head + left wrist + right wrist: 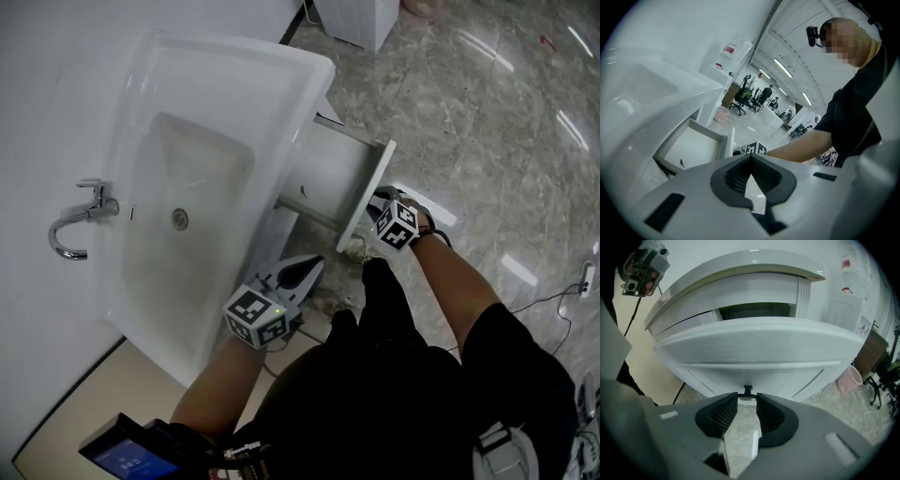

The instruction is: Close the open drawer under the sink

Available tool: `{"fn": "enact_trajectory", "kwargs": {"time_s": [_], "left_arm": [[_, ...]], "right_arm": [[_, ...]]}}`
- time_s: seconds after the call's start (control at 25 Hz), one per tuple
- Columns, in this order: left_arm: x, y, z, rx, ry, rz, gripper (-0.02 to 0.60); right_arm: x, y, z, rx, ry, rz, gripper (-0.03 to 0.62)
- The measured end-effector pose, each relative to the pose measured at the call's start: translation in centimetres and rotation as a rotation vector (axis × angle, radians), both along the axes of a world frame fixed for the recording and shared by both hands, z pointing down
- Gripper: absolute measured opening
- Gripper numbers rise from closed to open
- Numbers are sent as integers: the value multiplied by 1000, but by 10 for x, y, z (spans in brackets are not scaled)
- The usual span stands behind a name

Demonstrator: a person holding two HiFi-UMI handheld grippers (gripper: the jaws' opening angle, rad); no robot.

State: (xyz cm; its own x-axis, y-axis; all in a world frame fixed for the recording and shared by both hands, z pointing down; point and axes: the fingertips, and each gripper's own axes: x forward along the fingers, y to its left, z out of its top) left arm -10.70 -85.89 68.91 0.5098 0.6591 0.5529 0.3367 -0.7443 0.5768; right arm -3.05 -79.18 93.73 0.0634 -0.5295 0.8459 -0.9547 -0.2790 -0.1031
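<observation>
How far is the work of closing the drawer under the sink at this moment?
Done: nothing yet; the drawer stands pulled far out from under the sink. In hand: the right gripper is at the drawer front, jaws apart, a small dark tab just ahead of its tips. The left gripper is shut and empty, beside the sink. Left: pushing the drawer fully in.

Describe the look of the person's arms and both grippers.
The left tongs and right tongs: pale grey shells, black ribbed pads. Each carries a cube with black-and-white square markers. The person wears a black short-sleeved top.
</observation>
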Motion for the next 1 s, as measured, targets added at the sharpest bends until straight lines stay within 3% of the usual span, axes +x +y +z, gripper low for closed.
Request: {"fn": "enact_trajectory", "kwargs": {"time_s": [1.0], "left_arm": [[-38, -51, 2, -21, 21, -147, 0]], "right_arm": [[10, -49, 3, -19, 22, -11, 121]]}}
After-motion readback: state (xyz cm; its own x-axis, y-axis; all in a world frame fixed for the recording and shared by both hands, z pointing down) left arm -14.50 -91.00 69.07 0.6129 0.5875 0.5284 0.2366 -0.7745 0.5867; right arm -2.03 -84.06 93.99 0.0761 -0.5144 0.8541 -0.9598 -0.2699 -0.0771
